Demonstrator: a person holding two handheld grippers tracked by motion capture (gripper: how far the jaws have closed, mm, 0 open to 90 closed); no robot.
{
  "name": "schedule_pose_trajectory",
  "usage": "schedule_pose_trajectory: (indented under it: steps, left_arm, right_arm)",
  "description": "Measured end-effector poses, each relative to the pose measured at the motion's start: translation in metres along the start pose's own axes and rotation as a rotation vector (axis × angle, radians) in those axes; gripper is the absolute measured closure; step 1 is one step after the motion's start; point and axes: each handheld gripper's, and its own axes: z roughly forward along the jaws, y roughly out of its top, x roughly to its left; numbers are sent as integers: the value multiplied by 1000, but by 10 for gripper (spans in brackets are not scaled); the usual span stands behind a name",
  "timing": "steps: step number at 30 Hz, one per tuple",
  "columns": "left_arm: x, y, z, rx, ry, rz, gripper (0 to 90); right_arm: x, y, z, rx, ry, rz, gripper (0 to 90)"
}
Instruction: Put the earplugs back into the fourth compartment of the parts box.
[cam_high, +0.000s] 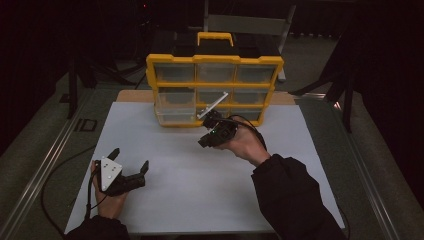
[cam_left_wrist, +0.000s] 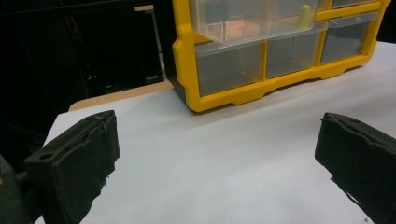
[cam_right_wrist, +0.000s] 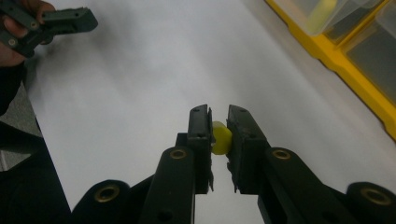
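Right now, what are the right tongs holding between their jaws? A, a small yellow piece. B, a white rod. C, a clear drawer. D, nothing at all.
A: in the right gripper view the right tongs are shut on a small yellow piece, pinched between the two black jaws above the white sheet.

The small yellow piece is rounded, with flattened edges on its visible side, and plain yellow all over. It sits clamped between the two black jaws of the right gripper, near their tips, with part of it protruding above and between the pads. It is held clear of the white table surface, just in front of the yellow drawer cabinet.
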Motion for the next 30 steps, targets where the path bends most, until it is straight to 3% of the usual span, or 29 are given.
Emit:
schedule_pose_trajectory:
  steps: [30]
  left_arm:
    - [0, 0, 0, -3, 0, -2, 8]
  right_arm:
    - [-9, 23, -16, -43, -13, 14, 797]
